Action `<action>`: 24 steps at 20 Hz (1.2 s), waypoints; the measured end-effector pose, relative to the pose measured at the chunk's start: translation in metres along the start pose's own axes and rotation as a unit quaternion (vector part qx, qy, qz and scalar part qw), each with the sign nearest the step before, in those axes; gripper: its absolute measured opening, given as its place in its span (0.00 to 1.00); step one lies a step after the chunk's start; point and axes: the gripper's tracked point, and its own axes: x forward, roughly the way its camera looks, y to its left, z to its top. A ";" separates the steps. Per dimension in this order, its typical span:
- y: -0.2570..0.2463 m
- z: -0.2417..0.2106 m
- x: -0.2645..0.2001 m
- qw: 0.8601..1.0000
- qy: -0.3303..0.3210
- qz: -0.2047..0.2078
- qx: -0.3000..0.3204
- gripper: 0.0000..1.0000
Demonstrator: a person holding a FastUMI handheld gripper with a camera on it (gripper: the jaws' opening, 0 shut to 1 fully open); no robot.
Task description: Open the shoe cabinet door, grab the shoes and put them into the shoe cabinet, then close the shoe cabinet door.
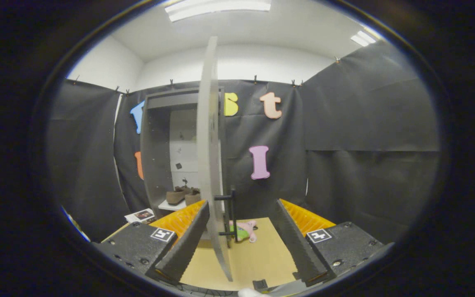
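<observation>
Fingers (241, 243) spread astride the stiff, light-swinging door (210, 165) edge; push near its handle (231, 214), shoes (184, 195) inside behind it

tool (241, 231) | dark blocky housings | square coded markers | screws | ribbed inner faces

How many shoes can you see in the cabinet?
2: both brown shoes sit side by side on the white shelf inside the cabinet, beyond the open gripper. The open door may hide others.
</observation>
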 end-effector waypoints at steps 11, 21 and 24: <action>-0.010 -0.027 0.054 0.989 0.042 0.139 0.019 0.97; 0.023 -0.030 0.057 0.979 0.057 0.193 0.002 0.97; 0.042 -0.033 0.051 0.979 0.056 0.193 0.003 0.96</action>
